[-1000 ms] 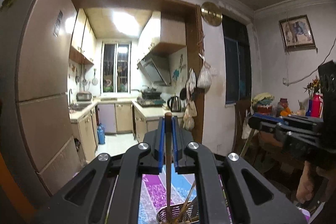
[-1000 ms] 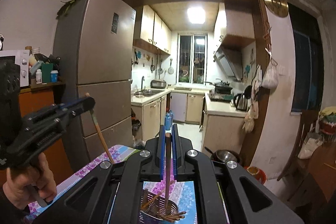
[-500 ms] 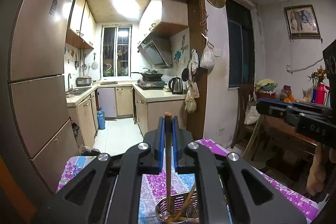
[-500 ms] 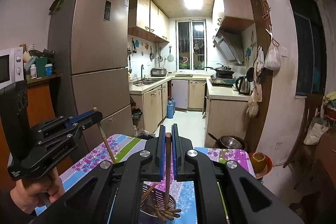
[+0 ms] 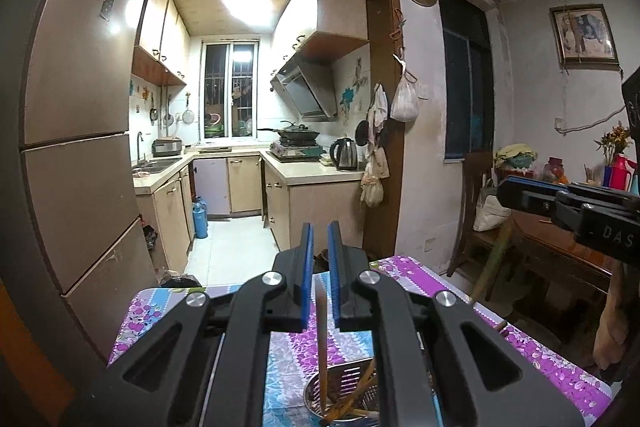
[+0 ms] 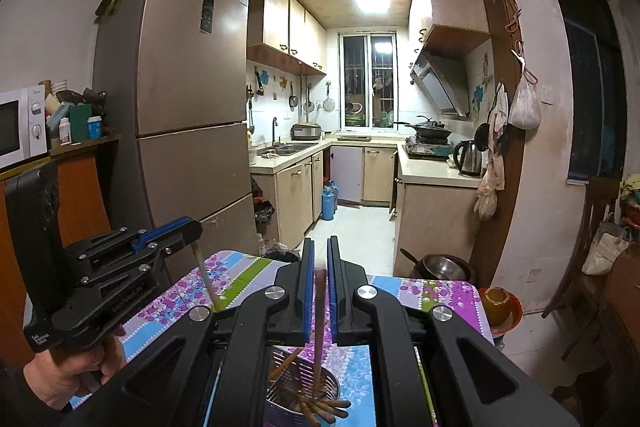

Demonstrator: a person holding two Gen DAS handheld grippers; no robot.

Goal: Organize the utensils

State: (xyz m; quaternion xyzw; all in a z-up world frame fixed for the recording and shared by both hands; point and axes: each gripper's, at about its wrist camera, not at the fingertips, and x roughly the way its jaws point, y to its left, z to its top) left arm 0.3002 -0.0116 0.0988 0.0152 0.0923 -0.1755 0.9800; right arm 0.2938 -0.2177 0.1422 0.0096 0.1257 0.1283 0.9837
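Note:
A perforated steel utensil holder (image 5: 352,393) (image 6: 296,393) stands on the flowered tablecloth and holds several brown chopsticks. My left gripper (image 5: 319,239) is open above it; a chopstick (image 5: 321,339) stands loose between its blue pads, its top below the fingertips and its lower end in the holder. My right gripper (image 6: 318,253) is also open, with a chopstick (image 6: 319,323) blurred between its pads, its lower end in the holder. Each gripper shows in the other's view: the right one (image 5: 520,191), the left one (image 6: 188,227).
The table with the purple and blue cloth (image 6: 432,291) stands before a kitchen doorway. A tall fridge (image 6: 180,107) is at left, a wooden chair (image 5: 476,211) and a side table (image 5: 560,243) at right. A bowl (image 6: 496,303) sits beyond the cloth's right edge.
Both grippers have come down toward the holder and opened. Both chopsticks have slipped down out of the pads' grip into the holder.

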